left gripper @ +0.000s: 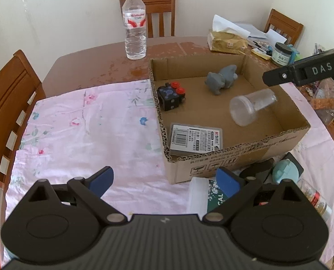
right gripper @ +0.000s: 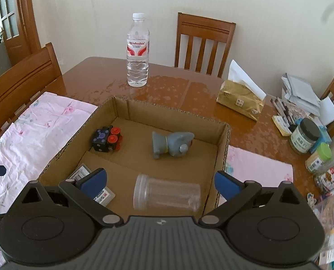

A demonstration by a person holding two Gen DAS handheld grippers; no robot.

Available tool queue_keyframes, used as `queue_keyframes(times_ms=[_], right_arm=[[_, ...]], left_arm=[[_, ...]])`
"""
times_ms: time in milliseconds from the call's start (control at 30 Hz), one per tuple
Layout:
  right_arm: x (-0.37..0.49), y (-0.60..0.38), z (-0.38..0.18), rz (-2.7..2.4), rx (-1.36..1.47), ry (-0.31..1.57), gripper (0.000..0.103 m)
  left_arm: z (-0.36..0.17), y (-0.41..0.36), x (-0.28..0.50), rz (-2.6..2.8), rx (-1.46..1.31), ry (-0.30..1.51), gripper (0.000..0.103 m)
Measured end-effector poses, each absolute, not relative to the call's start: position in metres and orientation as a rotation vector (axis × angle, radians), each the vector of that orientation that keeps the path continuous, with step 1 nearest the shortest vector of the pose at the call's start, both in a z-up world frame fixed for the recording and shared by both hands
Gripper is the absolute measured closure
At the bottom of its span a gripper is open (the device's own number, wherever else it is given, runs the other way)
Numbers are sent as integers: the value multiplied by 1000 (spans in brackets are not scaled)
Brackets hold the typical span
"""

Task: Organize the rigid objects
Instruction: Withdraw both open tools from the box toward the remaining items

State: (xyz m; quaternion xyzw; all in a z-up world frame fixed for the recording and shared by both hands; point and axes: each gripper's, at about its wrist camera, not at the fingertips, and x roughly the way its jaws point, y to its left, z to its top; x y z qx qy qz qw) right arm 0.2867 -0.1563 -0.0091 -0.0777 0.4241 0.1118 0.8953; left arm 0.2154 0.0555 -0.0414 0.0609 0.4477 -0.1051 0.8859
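Note:
An open cardboard box (left gripper: pixel 241 157) (right gripper: pixel 223 144) sits on the table. Inside lie a black cube with red knobs (left gripper: pixel 171 95) (right gripper: pixel 107 139), a grey animal figure (left gripper: pixel 222 78) (right gripper: pixel 171 144), a flat grey labelled case (left gripper: pixel 195 140) (right gripper: pixel 103 196) and a clear plastic jar (left gripper: pixel 252 106) (right gripper: pixel 167 194), which looks blurred on its side. My left gripper (left gripper: pixel 164 181) is open and empty over the pink cloth, in front of the box. My right gripper (right gripper: pixel 160 181) is open just above the jar, touching nothing; its arm (left gripper: pixel 306 70) shows over the box's right side.
A water bottle (left gripper: pixel 135 24) (right gripper: pixel 138 51) stands behind the box. A tissue pack (left gripper: pixel 227 41) (right gripper: pixel 241 103), jars (right gripper: pixel 305 136) and papers crowd the right. A white container (left gripper: pixel 200 195), teal item (left gripper: pixel 285 173) and small bottle (left gripper: pixel 315 196) lie in front of the box. Chairs surround the table.

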Motion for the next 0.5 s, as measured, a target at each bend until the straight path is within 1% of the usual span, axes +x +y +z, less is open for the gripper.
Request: queue_keyframes(times_ms=[300,433,500], right_arm=[[246,-164,0,126,-116,885,0],[216,-168,-18,56,-88,873,0],[203,-170,-32,-15,-61,940,0]], left_arm=[[-35,53,203,-243,136,922,5],[-46,56,191,-262,142,894,5],[-48,56,188,-230,151,944,5]])
